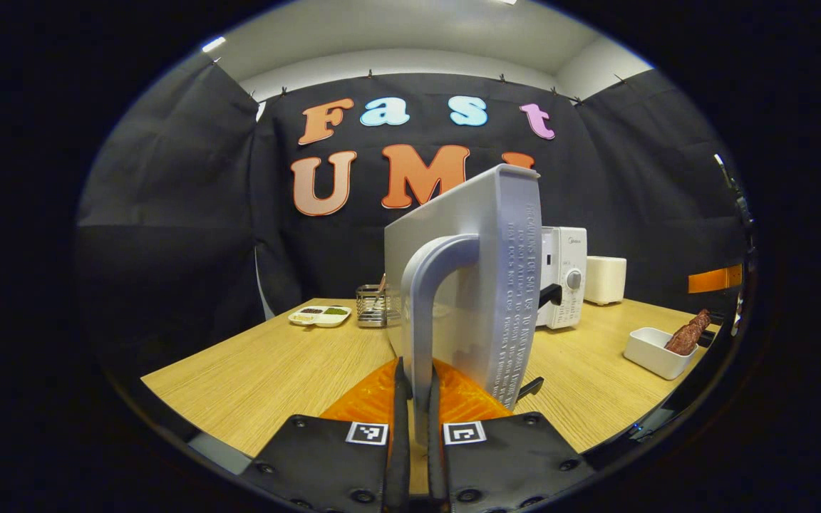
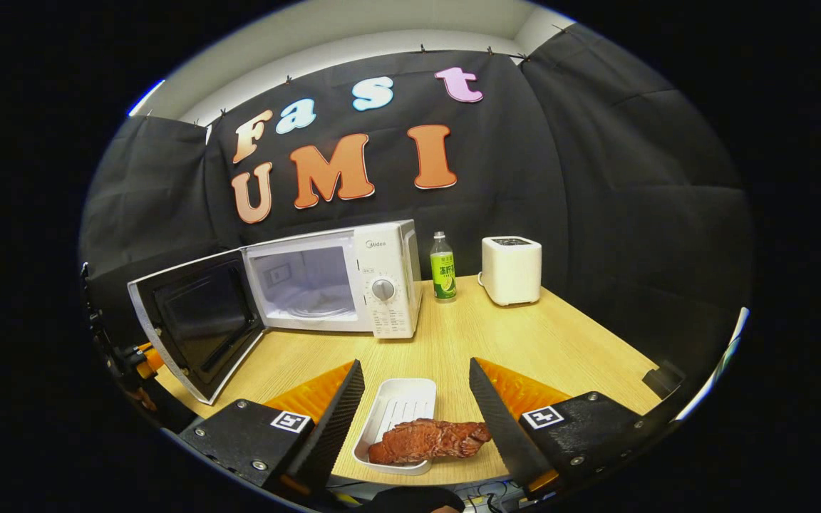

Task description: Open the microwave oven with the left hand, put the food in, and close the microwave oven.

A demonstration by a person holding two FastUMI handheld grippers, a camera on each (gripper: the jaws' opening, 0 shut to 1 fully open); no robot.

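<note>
The white microwave (image 2: 339, 285) stands at the back of the wooden table with its door (image 2: 200, 320) swung wide open and its cavity empty. In the left gripper view the door (image 1: 474, 285) is seen edge-on, and my left gripper (image 1: 415, 399) is shut on its curved handle (image 1: 426, 313). A reddish-brown piece of food (image 2: 428, 440) lies across the near end of a white tray (image 2: 400, 402). My right gripper (image 2: 415, 363) is open just above the tray, one finger on each side of it. The tray (image 1: 656, 353) and food (image 1: 688, 333) also appear far right in the left gripper view.
A green bottle (image 2: 442, 267) and a white boxy appliance (image 2: 512, 269) stand right of the microwave. A divided dish of condiments (image 1: 319, 315) and a wire holder (image 1: 373, 305) sit beyond the door. The table edge (image 2: 417, 481) runs close under the tray.
</note>
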